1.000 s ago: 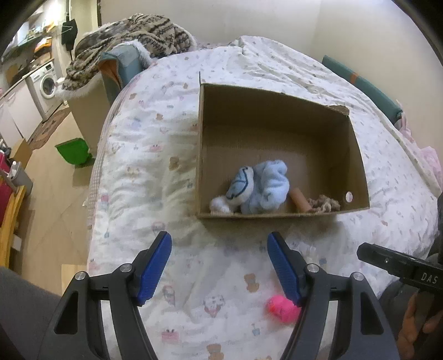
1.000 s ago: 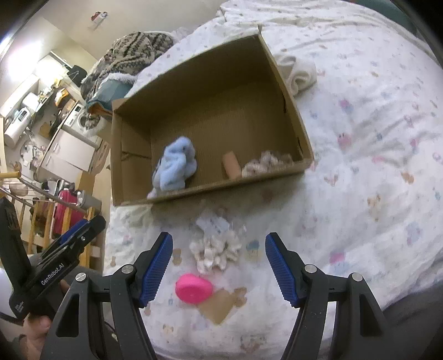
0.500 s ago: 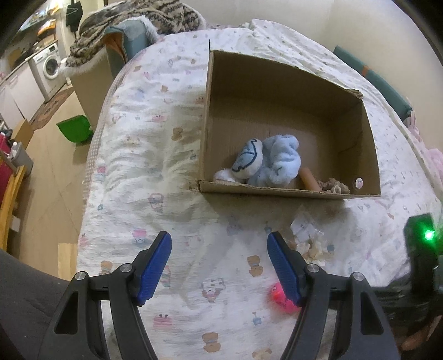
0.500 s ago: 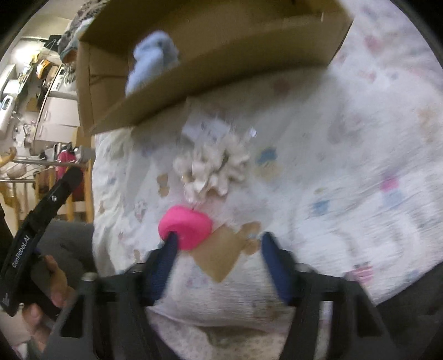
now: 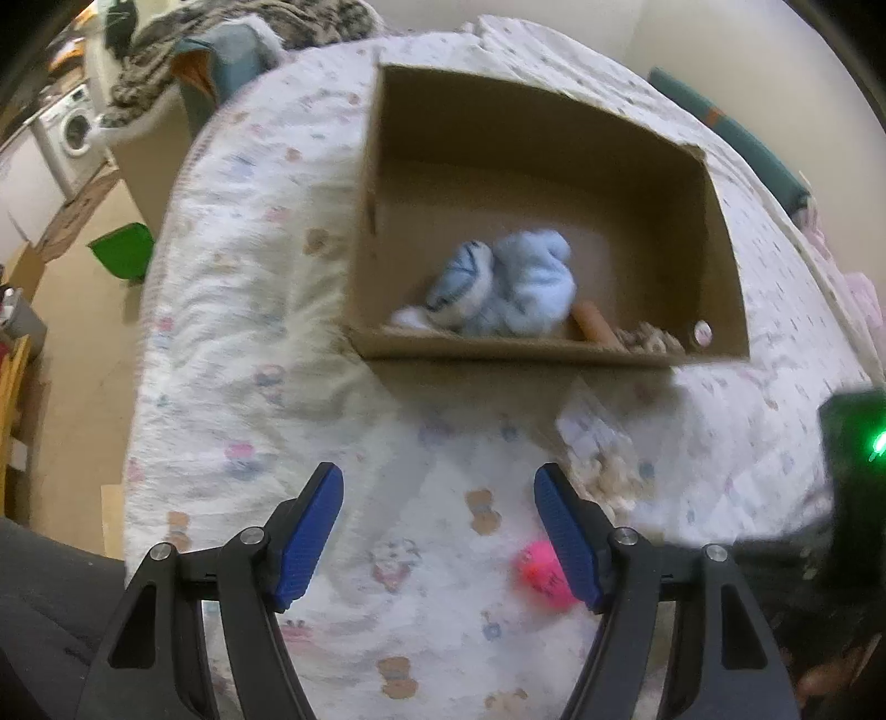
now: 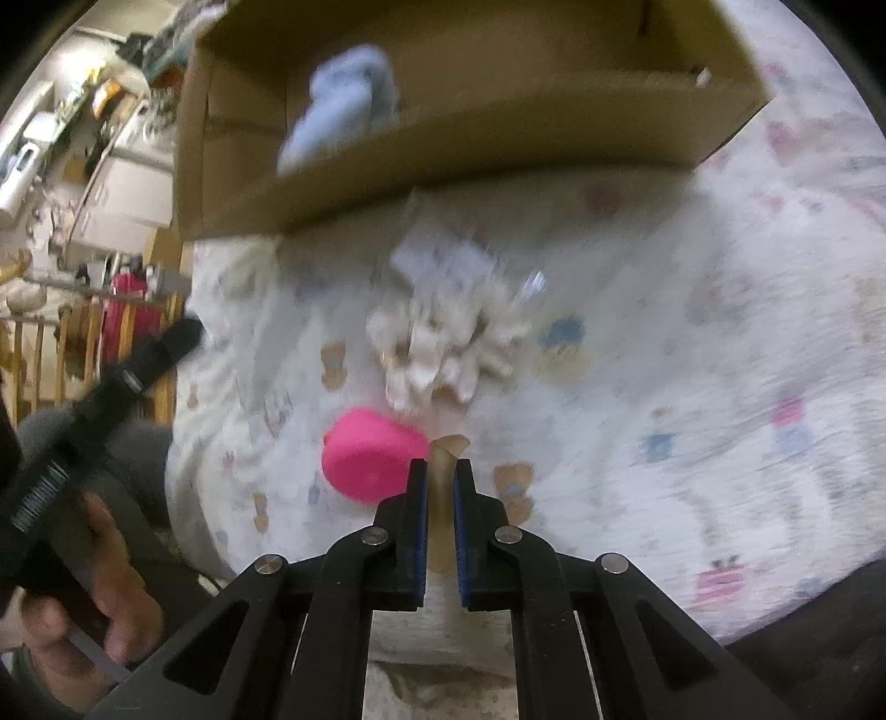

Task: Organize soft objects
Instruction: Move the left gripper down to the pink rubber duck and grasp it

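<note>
A cardboard box (image 5: 531, 354) lies on the bed and holds a light blue plush toy (image 5: 504, 293), a tan roll and a brownish fluffy item. The box also shows in the right wrist view (image 6: 443, 144). My right gripper (image 6: 440, 476) is shut on a thin tan piece (image 6: 446, 448) attached to a pink soft object (image 6: 371, 459). A cream fluffy item (image 6: 443, 349) with a clear wrapper lies just beyond it. My left gripper (image 5: 437, 498) is open and empty above the bedspread, with the pink object (image 5: 540, 573) by its right finger.
The bed (image 5: 232, 343) has a patterned white cover and drops off at the left to a floor with a green bin (image 5: 122, 252). A washing machine (image 5: 72, 135) and a heap of blankets (image 5: 232, 33) stand beyond. A teal cushion (image 5: 736, 149) lies at the right.
My right gripper has dropped towards the bed and closed on the tan piece beside the pink object. My left gripper has moved slightly closer to the box and stayed open.
</note>
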{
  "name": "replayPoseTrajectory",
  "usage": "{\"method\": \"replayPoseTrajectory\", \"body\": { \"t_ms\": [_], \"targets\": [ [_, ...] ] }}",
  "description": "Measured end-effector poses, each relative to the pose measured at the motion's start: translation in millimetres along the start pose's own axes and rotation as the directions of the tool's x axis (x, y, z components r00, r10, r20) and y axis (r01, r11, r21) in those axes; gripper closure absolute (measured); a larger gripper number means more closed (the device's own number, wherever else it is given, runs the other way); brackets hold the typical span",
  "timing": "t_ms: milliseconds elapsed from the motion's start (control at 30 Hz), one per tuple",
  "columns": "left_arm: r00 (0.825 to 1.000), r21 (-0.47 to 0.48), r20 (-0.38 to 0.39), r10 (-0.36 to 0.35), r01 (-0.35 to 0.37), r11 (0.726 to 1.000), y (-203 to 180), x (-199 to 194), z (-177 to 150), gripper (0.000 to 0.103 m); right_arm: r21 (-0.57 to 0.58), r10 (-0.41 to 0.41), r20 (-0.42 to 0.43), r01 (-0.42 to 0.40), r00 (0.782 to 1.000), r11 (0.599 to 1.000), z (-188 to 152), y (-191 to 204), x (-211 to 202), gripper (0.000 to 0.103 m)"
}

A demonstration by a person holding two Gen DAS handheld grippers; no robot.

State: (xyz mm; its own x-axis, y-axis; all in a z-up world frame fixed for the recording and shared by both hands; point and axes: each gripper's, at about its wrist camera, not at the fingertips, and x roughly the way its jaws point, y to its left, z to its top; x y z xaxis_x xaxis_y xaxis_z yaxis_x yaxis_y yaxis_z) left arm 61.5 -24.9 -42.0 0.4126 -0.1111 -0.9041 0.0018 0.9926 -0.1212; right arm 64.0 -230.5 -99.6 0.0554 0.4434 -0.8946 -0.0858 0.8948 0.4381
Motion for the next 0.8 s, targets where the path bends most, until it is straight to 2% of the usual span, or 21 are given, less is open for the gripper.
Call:
{"method": "replayPoseTrajectory", "body": {
  "t_ms": [267, 333, 433, 633, 667, 700, 733, 800],
  "targets": [
    [0.991, 0.165, -0.112, -0.072, 0.090, 0.982, -43.3, 22.2, -20.0, 0.034, 0.080, -0.045, 0.157, 0.033, 0.987, 0.996, 11.2, -17.5, -31.6, 0.093],
    [0.984, 0.199, -0.156, -0.091, 0.121, 0.973, -53.6, 31.2, -25.4, 0.034, 0.098, -0.058, 0.172, 0.042, 0.983, 0.994, 13.8, -20.4, -34.0, 0.093],
    [0.975, 0.228, -0.207, -0.081, 0.129, 0.965, -62.6, 45.6, -31.5, 0.034, 0.116, -0.064, 0.173, 0.044, 0.983, 0.992, 16.0, -26.0, -36.4, 0.093],
    [0.958, 0.209, -0.273, -0.088, 0.148, 0.967, -65.3, 61.8, -35.7, 0.035, 0.115, -0.069, 0.169, 0.050, 0.983, 0.992, 21.0, -26.1, -33.5, 0.093],
    [0.955, 0.205, -0.285, -0.088, 0.150, 0.967, -64.8, 63.4, -36.0, 0.037, 0.113, -0.069, 0.168, 0.050, 0.983, 0.992, 18.9, -25.5, -32.5, 0.093],
    [0.950, 0.202, -0.296, -0.095, 0.160, 0.966, -65.1, 64.6, -36.7, 0.058, 0.111, -0.070, 0.166, 0.052, 0.984, 0.992, 18.5, -25.0, -32.1, 0.093],
    [0.947, 0.205, -0.304, -0.106, 0.174, 0.963, -65.7, 63.1, -37.3, 0.057, 0.107, -0.070, 0.164, 0.053, 0.984, 0.993, 18.6, -23.8, -31.0, 0.093],
    [0.959, 0.236, -0.272, -0.083, 0.150, 0.960, -66.8, 58.0, -35.2, 0.057, 0.101, -0.069, 0.162, 0.053, 0.984, 0.994, 18.1, -22.6, -31.2, 0.093]
  ]
}}
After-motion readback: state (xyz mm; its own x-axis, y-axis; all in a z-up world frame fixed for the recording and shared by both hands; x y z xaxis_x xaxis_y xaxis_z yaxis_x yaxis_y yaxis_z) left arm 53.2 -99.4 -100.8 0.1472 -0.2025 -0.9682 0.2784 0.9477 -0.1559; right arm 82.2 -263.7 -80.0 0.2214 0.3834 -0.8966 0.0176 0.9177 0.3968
